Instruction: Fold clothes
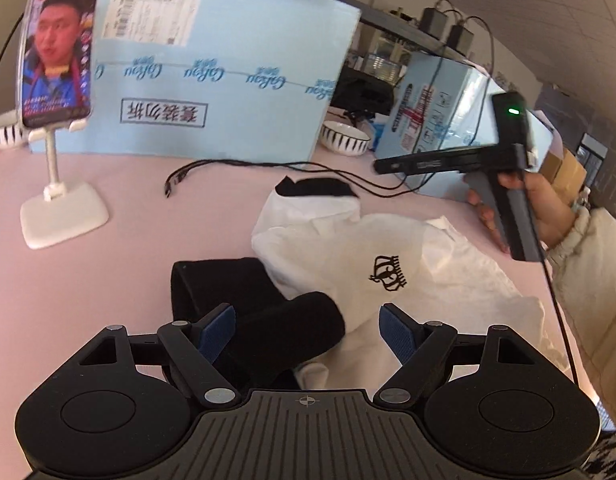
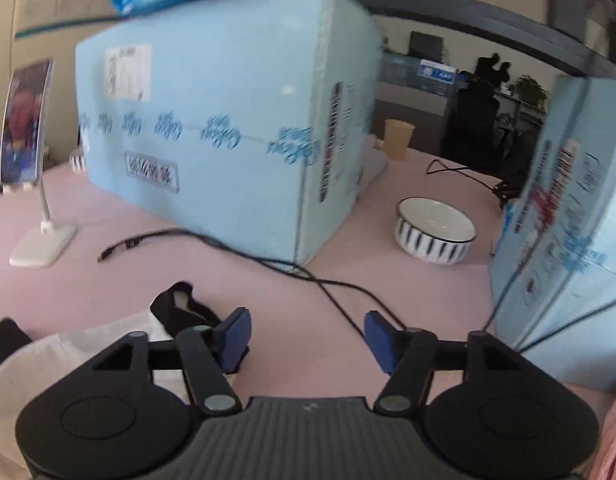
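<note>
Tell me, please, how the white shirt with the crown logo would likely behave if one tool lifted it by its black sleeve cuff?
The white shirt lies rumpled and creased, so it is probably floppy and would drape and stretch out rather than rise whole. It looks thin, so likely light. The black cuff between the open left tool looks thicker, perhaps offering a firmer grip.

- I see the shirt point(image 1: 368, 256) crumpled on the table point(image 1: 128, 272), before the big box point(image 1: 228, 72).
- Phone stand point(image 1: 56, 184) left of it; bowl point(image 1: 345, 138) right of the box.
</note>
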`<action>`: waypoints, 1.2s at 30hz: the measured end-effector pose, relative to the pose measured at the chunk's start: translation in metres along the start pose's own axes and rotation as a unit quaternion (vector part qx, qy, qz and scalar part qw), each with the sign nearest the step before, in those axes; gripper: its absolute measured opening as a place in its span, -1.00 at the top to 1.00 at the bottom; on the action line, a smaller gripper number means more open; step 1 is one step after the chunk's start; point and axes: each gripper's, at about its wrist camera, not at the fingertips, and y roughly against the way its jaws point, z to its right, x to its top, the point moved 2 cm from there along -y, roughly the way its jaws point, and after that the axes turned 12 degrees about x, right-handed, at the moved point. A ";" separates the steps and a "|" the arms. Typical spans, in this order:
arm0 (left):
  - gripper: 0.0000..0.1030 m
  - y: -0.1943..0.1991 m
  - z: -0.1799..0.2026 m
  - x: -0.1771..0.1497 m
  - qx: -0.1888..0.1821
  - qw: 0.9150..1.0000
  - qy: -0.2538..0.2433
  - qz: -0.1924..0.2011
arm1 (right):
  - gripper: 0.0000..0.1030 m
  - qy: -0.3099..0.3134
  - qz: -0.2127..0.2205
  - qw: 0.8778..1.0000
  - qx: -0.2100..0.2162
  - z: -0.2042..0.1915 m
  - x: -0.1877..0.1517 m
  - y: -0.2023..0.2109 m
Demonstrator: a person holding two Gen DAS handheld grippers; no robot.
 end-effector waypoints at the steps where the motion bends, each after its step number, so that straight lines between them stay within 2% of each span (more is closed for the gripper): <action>1: -0.57 -0.005 -0.006 0.002 -0.011 1.000 0.020 -0.008 | -0.69 -0.030 0.009 0.999 0.018 0.020 -0.005 0.015; 3: -0.57 -0.017 -0.018 0.009 -0.041 0.997 0.064 -0.026 | -0.70 -0.073 -0.001 0.995 0.063 0.053 -0.016 0.032; 5: -0.57 -0.034 -0.026 0.013 -0.062 0.992 0.102 -0.050 | -0.66 -0.100 -0.036 0.991 0.085 0.079 -0.031 0.039; 8: -0.57 -0.056 -0.029 0.019 -0.062 0.988 0.123 -0.074 | -0.53 -0.098 -0.070 0.990 0.067 0.092 -0.048 0.035; 11: -0.55 -0.070 -0.027 0.024 -0.061 0.986 0.134 -0.083 | -0.49 -0.115 -0.078 0.990 0.035 0.103 -0.060 0.022; 13: -0.54 -0.077 -0.027 0.027 -0.059 0.984 0.144 -0.082 | -0.30 -0.133 -0.086 0.987 0.027 0.109 -0.065 0.012; 14: -0.47 -0.080 -0.028 0.029 -0.060 0.984 0.150 -0.081 | -0.11 -0.137 -0.094 0.986 0.033 0.110 -0.068 0.006; 15: -0.24 -0.083 -0.029 0.032 -0.060 0.983 0.156 -0.080 | 0.12 -0.123 -0.092 0.988 0.026 0.107 -0.070 0.003; 16: -0.10 -0.086 -0.029 0.034 -0.057 0.982 0.158 -0.080 | 0.40 -0.104 -0.091 0.990 0.014 0.104 -0.071 0.001; 17: 0.19 -0.090 -0.029 0.035 -0.051 0.983 0.158 -0.082 | 0.97 -0.087 -0.092 0.992 0.004 0.100 -0.072 0.000; 18: 0.58 -0.094 -0.030 0.037 -0.043 0.983 0.158 -0.082 | 0.96 -0.084 -0.087 0.993 -0.006 0.099 -0.073 -0.001; 20: 0.95 -0.103 -0.032 0.040 -0.041 0.982 0.163 -0.084 | 0.97 -0.091 -0.065 0.994 -0.011 0.101 -0.073 0.003; 21: 1.00 -0.104 -0.035 0.042 -0.048 0.980 0.175 -0.081 | 0.97 -0.091 -0.049 0.994 -0.018 0.102 -0.073 0.008; 26: 0.99 -0.088 -0.054 0.070 -0.096 0.966 0.240 -0.014 | 0.97 -0.103 0.041 0.993 -0.040 0.110 -0.064 0.045; 27: 0.98 -0.087 -0.059 0.076 -0.091 0.963 0.254 0.001 | 0.97 -0.103 0.049 0.992 -0.048 0.112 -0.062 0.047; 29: 0.98 -0.099 -0.066 0.087 -0.039 0.965 0.257 0.026 | 0.97 -0.105 0.058 0.991 -0.066 0.116 -0.058 0.047; 31: 0.68 -0.113 -0.073 0.099 0.019 0.965 0.257 0.050 | 0.94 -0.101 0.029 0.989 -0.103 0.118 -0.061 0.025; 32: 0.08 -0.121 -0.077 0.101 0.036 0.963 0.262 0.040 | 0.83 -0.101 0.000 0.988 -0.116 0.121 -0.065 0.009; 33: -0.25 -0.131 -0.082 0.100 0.049 0.961 0.270 0.021 | 0.80 -0.104 -0.021 0.986 -0.125 0.123 -0.068 -0.003; 34: -0.25 -0.140 -0.087 0.100 0.061 0.959 0.277 0.002 | 0.78 -0.106 -0.019 0.986 -0.131 0.123 -0.070 -0.006; 35: -0.25 -0.136 -0.089 0.099 0.062 0.960 0.275 0.003 | 0.63 -0.111 -0.008 0.985 -0.131 0.123 -0.071 -0.002; 36: -0.25 -0.128 -0.090 0.097 0.058 0.961 0.269 0.012 | 0.34 -0.132 0.011 0.984 -0.117 0.124 -0.070 0.011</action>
